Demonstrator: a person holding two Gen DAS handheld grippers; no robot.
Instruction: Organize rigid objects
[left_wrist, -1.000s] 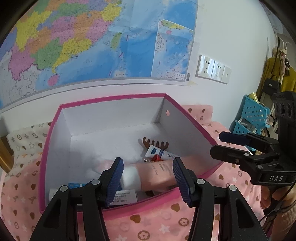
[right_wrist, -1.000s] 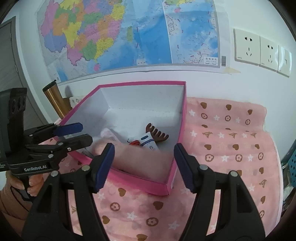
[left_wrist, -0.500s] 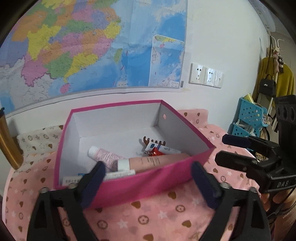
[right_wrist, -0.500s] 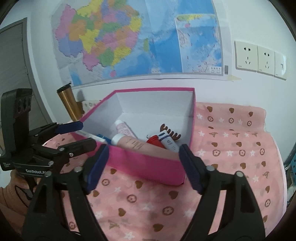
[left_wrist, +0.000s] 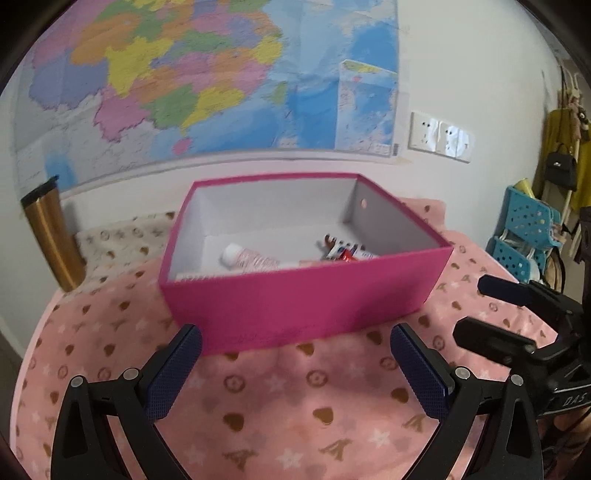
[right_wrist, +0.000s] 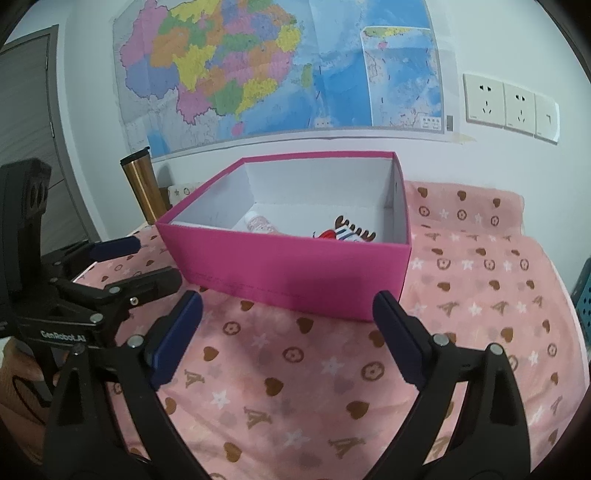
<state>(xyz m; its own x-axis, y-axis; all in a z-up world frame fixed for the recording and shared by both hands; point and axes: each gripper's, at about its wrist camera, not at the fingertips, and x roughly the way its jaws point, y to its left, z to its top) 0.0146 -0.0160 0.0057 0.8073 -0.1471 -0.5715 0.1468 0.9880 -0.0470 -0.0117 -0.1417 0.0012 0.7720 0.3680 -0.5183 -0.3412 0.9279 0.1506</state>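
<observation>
Both claws are spread wide and hold nothing: the left gripper and right gripper hover over the pink cloth. Beyond them sits the pink box, holding a pink tube and an antler clip.

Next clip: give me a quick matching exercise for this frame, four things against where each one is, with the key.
Things:
1. gold flask
2. pink tube
3. map
4. blue baskets

Places:
A. on the wall behind the table
B. lying inside the pink box
C. standing left of the box, near the wall
D. off the table's right end

Pairs: 1-C, 2-B, 3-A, 4-D
</observation>
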